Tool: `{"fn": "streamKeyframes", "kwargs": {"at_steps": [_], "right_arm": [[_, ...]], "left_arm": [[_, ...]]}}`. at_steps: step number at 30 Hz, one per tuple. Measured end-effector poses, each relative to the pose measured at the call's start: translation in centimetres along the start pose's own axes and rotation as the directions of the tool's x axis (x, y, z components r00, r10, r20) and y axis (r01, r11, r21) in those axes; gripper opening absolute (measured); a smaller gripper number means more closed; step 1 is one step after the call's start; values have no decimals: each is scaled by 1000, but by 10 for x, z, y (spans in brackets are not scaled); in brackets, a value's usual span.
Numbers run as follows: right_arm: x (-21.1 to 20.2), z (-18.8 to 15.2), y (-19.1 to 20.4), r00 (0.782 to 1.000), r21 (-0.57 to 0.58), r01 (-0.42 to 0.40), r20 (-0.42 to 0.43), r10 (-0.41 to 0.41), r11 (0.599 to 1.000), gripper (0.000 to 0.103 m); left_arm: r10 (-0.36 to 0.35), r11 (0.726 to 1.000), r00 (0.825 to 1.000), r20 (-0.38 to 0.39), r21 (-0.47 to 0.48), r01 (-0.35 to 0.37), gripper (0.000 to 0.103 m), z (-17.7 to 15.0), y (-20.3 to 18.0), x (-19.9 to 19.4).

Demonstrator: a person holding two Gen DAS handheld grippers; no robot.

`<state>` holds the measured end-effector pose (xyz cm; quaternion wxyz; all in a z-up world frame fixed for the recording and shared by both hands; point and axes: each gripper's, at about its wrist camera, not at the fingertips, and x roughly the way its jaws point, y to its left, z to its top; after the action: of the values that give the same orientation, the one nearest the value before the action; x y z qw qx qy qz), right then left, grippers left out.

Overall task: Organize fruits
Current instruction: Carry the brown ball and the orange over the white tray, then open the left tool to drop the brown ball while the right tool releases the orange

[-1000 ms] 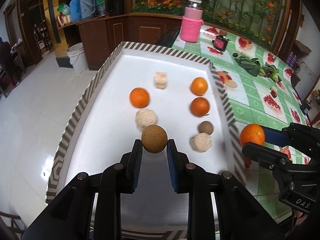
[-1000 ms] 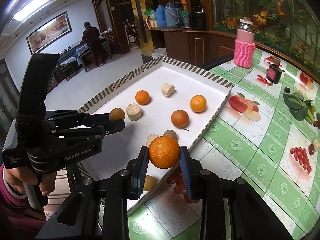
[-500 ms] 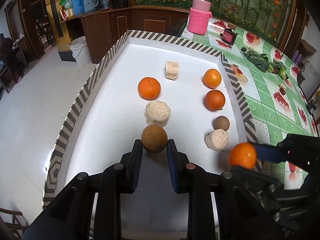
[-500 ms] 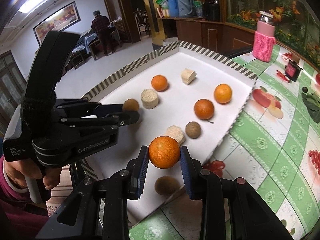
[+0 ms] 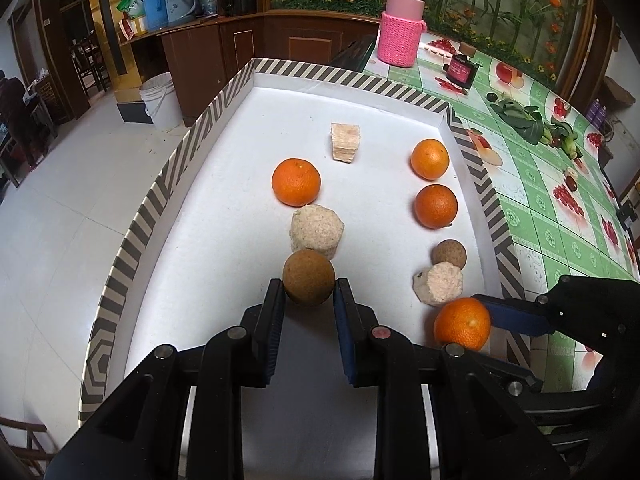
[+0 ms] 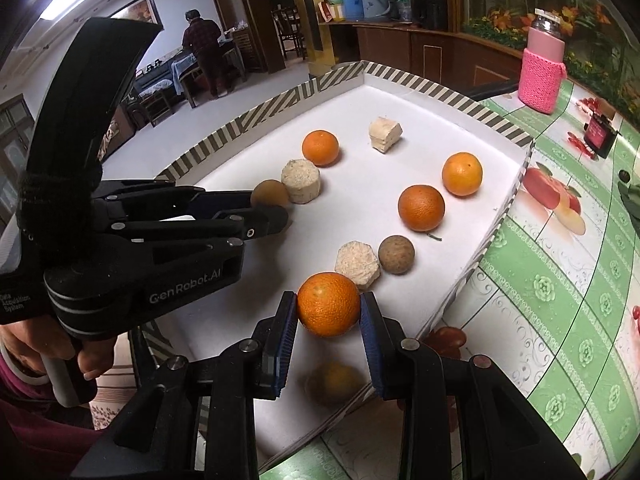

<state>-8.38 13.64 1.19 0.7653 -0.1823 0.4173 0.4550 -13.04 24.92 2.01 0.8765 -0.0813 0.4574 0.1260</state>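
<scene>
Oranges are counted at four: three lie in the white tray (image 5: 224, 216) at the frame's centre, and a fourth orange (image 6: 329, 304) is clamped in the right gripper (image 6: 329, 312), low in the right wrist view over the tray's near end. Two brown round fruits are seen: one brown fruit (image 5: 308, 277) is pinched in the narrowly closed left gripper (image 5: 309, 292), the other (image 5: 449, 254) lies right of centre. Three pale chunks are counted; one pale chunk (image 5: 316, 231) sits just beyond the held brown fruit.
</scene>
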Motion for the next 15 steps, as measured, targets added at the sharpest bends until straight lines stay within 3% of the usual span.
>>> {"fn": "streamKeyframes", "kwargs": {"at_steps": [9, 15], "right_arm": [[1, 2, -2, 1000, -11, 10, 6, -10, 1000, 35], [-4, 1, -4, 1000, 9, -27, 16, 27, 1000, 36]], "left_arm": [[16, 1000, 1000, 4, -5, -16, 23, 4, -3, 3], [27, 1000, 1000, 4, -11, -27, 23, 4, -4, 4]]}}
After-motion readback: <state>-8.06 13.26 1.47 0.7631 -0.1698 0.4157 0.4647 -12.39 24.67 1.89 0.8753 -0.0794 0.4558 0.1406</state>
